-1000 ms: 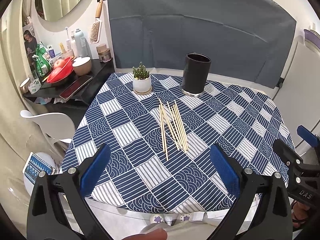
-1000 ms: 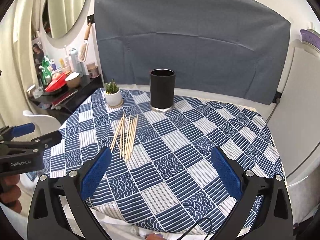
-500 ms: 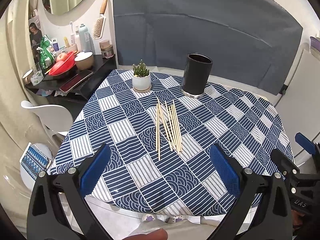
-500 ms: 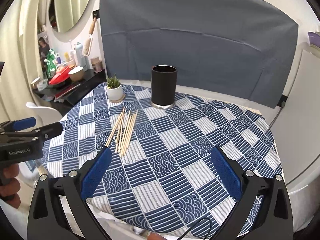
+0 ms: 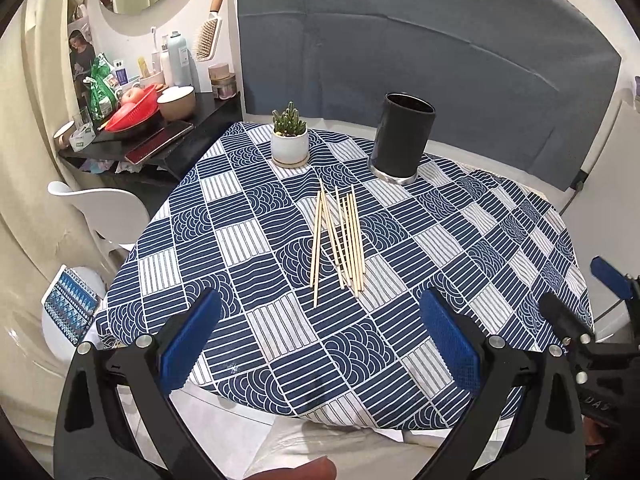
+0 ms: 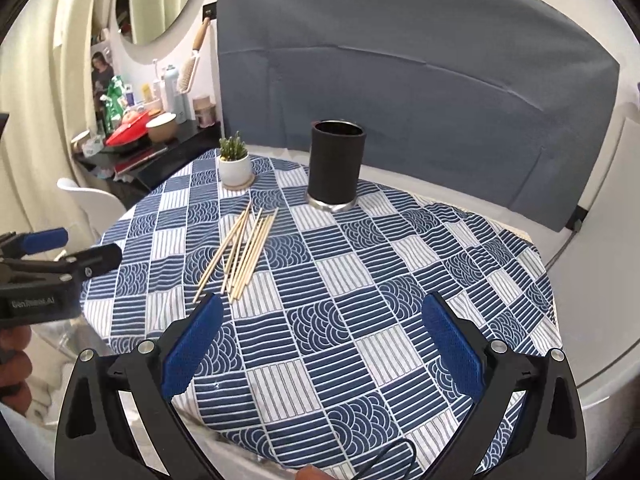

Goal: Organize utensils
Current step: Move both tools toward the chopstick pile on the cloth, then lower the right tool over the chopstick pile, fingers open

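Wooden chopsticks [image 5: 340, 240] lie loose on my checked-cloth counter [image 5: 248, 248] in front of a black holder [image 5: 402, 140], its contents hidden, while my left gripper [image 5: 320, 344] and right gripper [image 6: 322, 342] hover with fingers spread.

chopsticks [image 5: 338, 240]: pale wood, loose bundle flat on tablecloth | black holder [image 5: 402, 142]: upright, empty-looking, just beyond them

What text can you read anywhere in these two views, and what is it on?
"GenRobot.AI": on the side of the left tongs' body, blurred but just legible.
"DAS": partial letters on the right tongs' body, rest cut off.
Bottles and green packet on the side shelf: print too small to read.
Tablecloth, black holder, chopsticks: no text.
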Tool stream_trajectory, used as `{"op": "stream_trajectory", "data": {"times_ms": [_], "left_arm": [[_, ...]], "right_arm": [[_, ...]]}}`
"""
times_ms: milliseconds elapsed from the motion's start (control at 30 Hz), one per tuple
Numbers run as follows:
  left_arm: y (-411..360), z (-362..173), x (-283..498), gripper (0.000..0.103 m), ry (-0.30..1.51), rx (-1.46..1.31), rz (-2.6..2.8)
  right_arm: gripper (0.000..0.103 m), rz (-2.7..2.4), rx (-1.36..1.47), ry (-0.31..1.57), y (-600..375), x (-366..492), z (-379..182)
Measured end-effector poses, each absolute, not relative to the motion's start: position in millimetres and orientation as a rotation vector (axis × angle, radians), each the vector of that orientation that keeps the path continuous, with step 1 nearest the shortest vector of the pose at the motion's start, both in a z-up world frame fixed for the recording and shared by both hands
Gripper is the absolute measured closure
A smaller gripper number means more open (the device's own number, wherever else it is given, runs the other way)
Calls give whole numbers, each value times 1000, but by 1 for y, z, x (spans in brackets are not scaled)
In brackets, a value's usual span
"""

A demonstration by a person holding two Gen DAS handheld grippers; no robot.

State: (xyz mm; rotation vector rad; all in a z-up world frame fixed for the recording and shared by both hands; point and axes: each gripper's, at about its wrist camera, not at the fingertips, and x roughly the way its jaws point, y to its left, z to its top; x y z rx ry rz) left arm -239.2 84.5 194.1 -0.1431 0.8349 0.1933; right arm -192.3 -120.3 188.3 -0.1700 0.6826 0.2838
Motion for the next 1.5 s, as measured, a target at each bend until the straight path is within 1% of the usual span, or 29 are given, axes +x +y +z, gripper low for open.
{"op": "stream_trajectory", "data": {"times_ms": [267, 400, 867, 1100, 1500], "left_arm": [[95, 191, -215, 6, 895, -125, 215], [106, 187, -191, 6, 926, -134, 220], [129, 161, -102, 6, 1038, -96, 205], [153, 125, -64, 6, 1155, -142, 185], [167, 70, -28, 6, 1278, -110, 171]], "right_arm": [[8, 303, -175, 738, -109, -163, 181], [8, 315, -196, 757, -96, -140, 179], [8, 383, -195, 936, -60, -40, 148], [8, 380, -223, 994, -37, 7, 125], [8, 383, -205, 1135, -11, 61, 76]]}}
